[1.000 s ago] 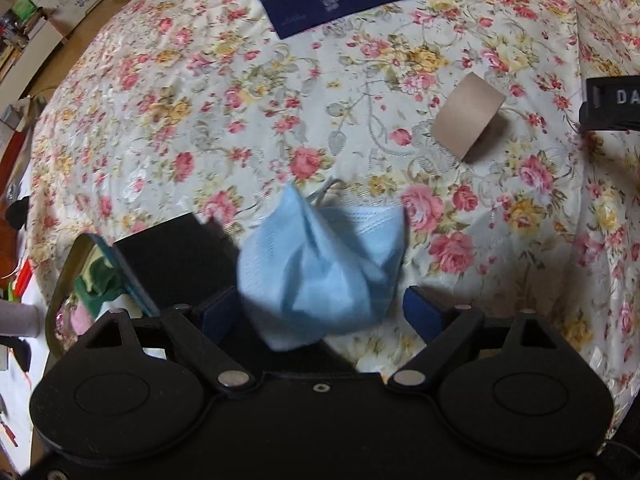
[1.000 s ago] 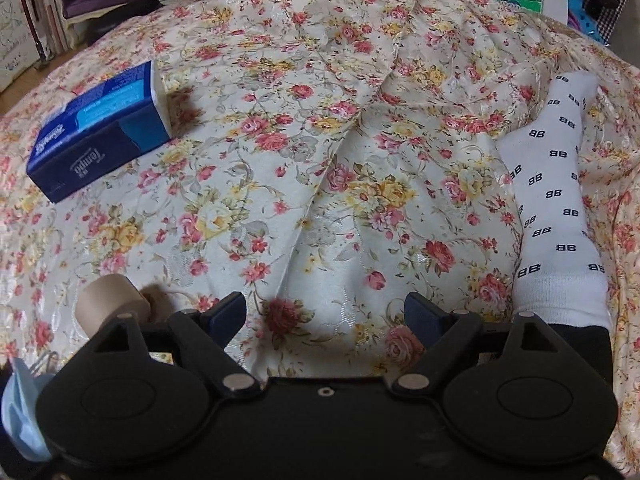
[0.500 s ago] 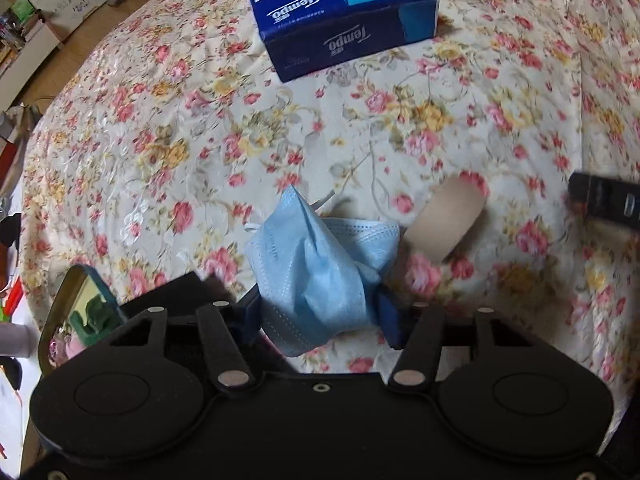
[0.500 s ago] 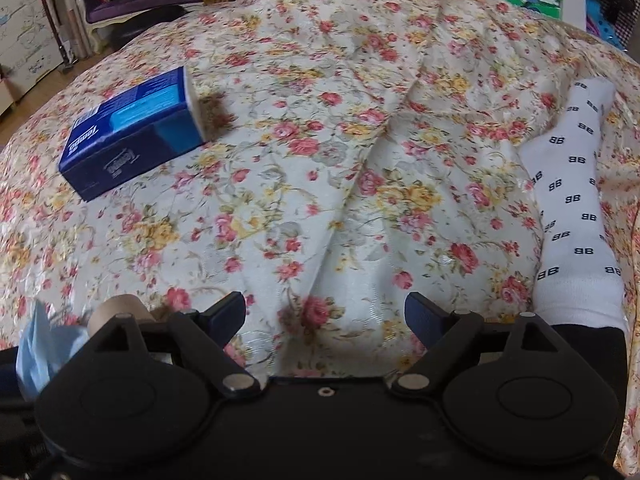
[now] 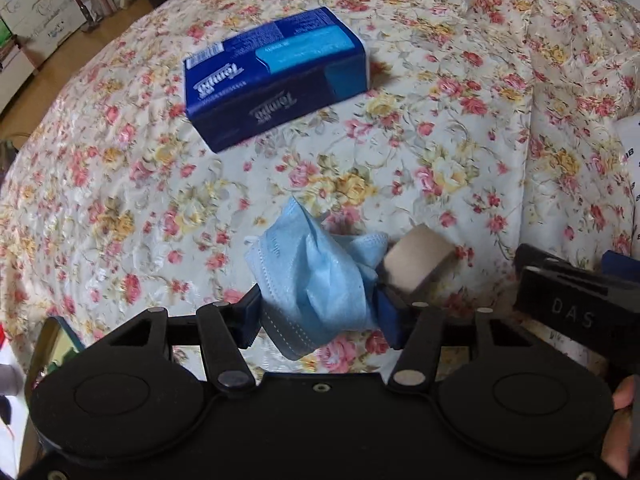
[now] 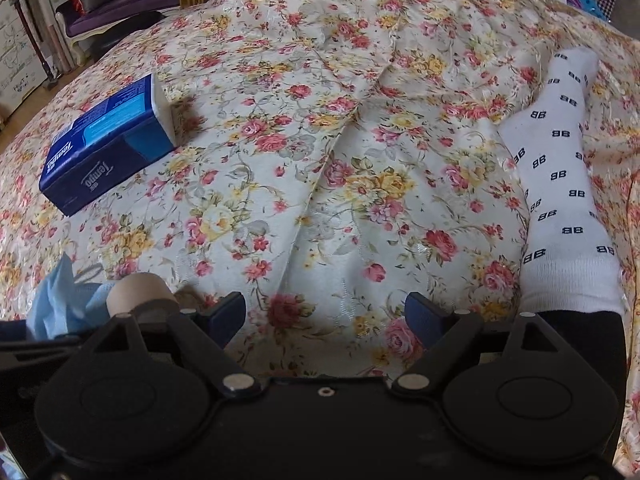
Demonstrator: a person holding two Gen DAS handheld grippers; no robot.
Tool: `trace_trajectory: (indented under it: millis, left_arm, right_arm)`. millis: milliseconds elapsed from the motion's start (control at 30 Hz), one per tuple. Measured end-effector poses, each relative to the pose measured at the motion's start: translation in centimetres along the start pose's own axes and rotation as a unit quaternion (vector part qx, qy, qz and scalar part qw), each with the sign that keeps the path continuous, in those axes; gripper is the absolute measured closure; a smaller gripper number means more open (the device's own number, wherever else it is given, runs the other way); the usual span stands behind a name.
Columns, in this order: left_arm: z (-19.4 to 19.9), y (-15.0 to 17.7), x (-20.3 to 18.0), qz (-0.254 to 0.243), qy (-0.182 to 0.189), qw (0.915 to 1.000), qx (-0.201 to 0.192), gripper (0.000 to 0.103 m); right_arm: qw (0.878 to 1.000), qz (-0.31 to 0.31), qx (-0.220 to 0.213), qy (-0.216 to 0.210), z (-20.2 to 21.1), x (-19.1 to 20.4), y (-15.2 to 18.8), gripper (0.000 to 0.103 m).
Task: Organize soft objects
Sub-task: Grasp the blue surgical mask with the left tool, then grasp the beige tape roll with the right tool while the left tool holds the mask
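My left gripper (image 5: pixel 318 316) is shut on a crumpled light-blue face mask (image 5: pixel 316 276) and holds it above the floral bedspread (image 5: pixel 120 208). The mask also shows at the lower left of the right wrist view (image 6: pixel 60 300). A blue Tempo tissue pack (image 5: pixel 276 76) lies farther ahead; it shows in the right wrist view (image 6: pixel 108 144) too. My right gripper (image 6: pixel 326 316) is open and empty over the bedspread (image 6: pixel 320 160). A white sock (image 6: pixel 560 184) with black logos lies to its right.
A brown tape roll (image 5: pixel 416 256) lies just right of the mask, also in the right wrist view (image 6: pixel 136 292). The right gripper's black body (image 5: pixel 576 304) is at the left view's right edge. Furniture and floor (image 6: pixel 60 20) lie beyond the bed's far left.
My left gripper closed on the mask and lifted it, moving forward toward the tissue pack. The right gripper stayed open and shifted slightly.
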State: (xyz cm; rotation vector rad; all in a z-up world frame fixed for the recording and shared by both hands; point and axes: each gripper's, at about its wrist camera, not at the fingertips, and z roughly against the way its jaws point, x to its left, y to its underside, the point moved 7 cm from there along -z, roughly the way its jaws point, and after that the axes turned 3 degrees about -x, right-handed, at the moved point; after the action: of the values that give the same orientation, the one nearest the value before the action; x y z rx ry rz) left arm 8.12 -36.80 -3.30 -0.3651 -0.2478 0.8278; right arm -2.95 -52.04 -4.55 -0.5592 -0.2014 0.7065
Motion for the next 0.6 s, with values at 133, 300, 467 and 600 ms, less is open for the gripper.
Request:
trace_trajectory:
  millis: [133, 300, 467, 600]
  left_arm:
    - [-0.3, 0.1, 1.9, 0.026, -0.021, 0.9993, 0.013, 0.048]
    - [-1.3, 0.8, 3.9, 0.049, -0.035, 0.9977, 0.032, 0.048]
    - [-1.7, 1.2, 4.4, 0.052, -0.030, 0.9975, 0.036, 0.048]
    - [-2.0, 1.4, 4.2, 0.053, -0.021, 0.9976, 0.039, 0.049]
  right_arm:
    - [1.000, 0.010, -0.004, -0.012, 0.3, 0.9, -0.1, 0.017]
    - [0.998, 0.050, -0.001, -0.033, 0.6, 3.2, 0.8, 0.016]
    - [0.992, 0.097, 0.010, -0.078, 1.8, 5.2, 2.3, 0.016]
    - [0.986, 0.120, 0.032, -0.111, 2.1, 6.9, 3.4, 0.016]
